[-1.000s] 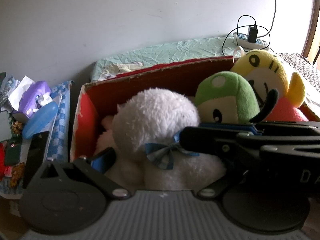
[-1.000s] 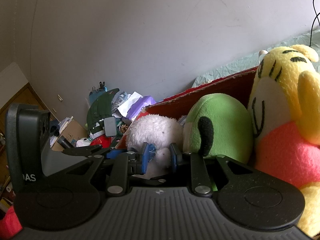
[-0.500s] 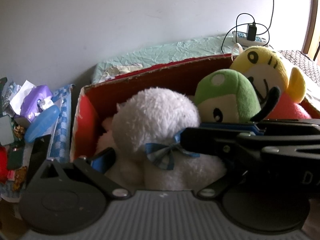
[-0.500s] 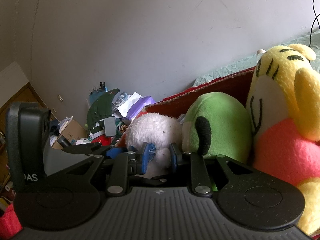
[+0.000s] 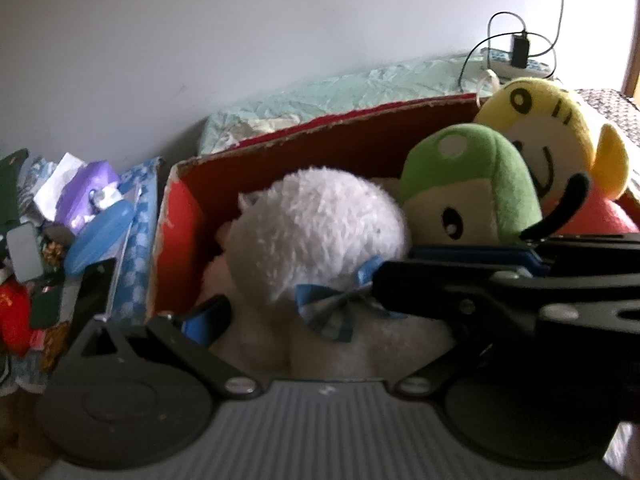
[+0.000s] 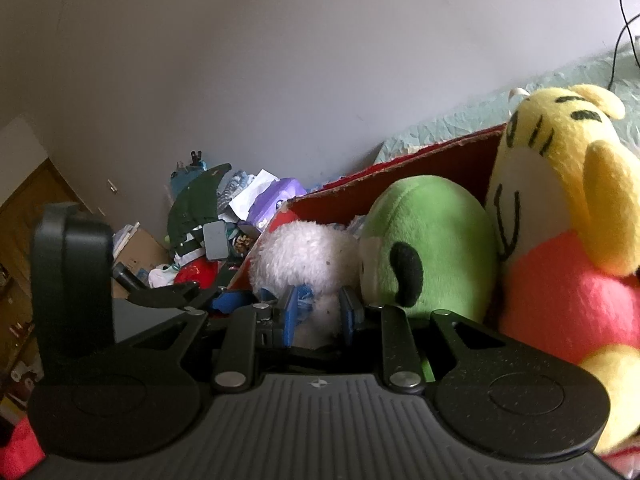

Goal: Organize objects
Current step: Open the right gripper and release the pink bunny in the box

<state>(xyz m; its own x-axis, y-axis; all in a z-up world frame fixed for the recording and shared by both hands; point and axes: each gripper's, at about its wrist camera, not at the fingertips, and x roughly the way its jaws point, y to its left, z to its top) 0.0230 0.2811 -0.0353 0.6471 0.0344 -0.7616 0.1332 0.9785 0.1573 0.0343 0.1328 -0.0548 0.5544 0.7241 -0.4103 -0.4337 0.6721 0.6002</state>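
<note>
Both grippers worked the white plush (image 5: pixel 316 240): right gripper (image 6: pixel 318 312) narrowly parted, pads pressing its body; left gripper (image 5: pixel 304 316) spread wide around it. Three toys sat in the red box (image 5: pixel 178 232), white at 9 o'clock, green plush (image 6: pixel 432 240) centre, yellow plush (image 6: pixel 560 184) at 3 o'clock; judged nearly done. Writing: only "AS" on the left gripper's body, right view.
</note>
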